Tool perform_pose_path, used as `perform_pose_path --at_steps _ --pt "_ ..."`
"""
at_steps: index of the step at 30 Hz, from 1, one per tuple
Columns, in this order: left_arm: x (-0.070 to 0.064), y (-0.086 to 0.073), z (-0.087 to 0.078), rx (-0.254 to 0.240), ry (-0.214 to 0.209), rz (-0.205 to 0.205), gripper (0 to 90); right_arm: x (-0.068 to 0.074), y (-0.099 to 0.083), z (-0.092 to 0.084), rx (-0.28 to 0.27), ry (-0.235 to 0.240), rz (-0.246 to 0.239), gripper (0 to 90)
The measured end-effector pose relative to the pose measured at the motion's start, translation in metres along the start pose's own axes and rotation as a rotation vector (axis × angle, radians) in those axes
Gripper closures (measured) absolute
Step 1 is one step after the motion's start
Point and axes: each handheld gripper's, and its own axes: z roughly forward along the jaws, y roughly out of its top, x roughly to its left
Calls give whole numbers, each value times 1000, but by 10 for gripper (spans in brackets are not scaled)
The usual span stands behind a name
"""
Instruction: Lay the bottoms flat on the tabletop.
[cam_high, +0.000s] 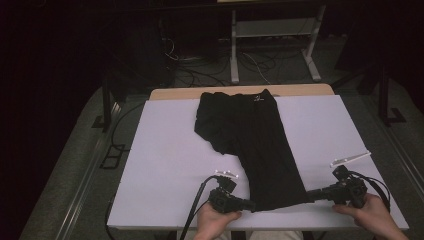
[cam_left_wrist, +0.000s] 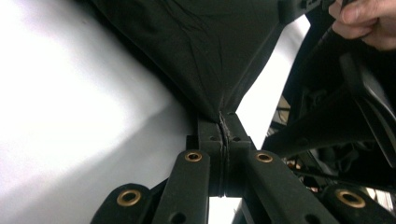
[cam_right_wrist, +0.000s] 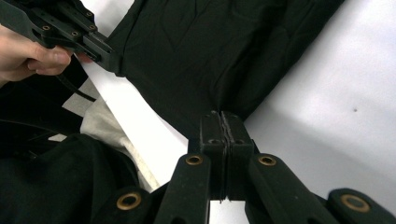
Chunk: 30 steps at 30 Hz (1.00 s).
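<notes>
At the near edge of the white table (cam_high: 165, 150), the left gripper (cam_high: 251, 204) is being held low in the person's left hand (cam_high: 216, 222), and its jaws are being kept clenched on the near left corner of the black shirt (cam_high: 255, 142); in the left gripper view the cloth is being drawn to a tight peak where it is being pinched. Toward the near right corner of the table, the right gripper (cam_high: 311, 194) is being held in the right hand (cam_high: 372, 215), and its jaws are likewise being pressed together on the near right corner of the hem, as the right gripper view is showing. Between the two grips the hem is being stretched along the near edge.

Farther on, the shirt is being left lying lengthwise up the middle of the table, folded narrow, with one sleeve bulging out to the left and the collar lying close to the far edge, where a wooden strip (cam_high: 240, 91) is showing.

Only thin corners of cloth are being gripped, so a corner is judged likely to be pulled free if the hem is being tugged unevenly or too hard. If it is being lifted quickly, the folded sleeve could be shaken loose, and the fold could be dragged askew across the table.
</notes>
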Motion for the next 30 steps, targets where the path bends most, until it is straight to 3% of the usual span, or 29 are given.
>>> perform_pose_path --at_steps 14,30 --pt "0 -9 -3 69 -15 1 882 5 -9 4 58 38 -8 886" --pt "-8 -15 2 100 -20 20 881 7 -21 3 88 44 -2 886"
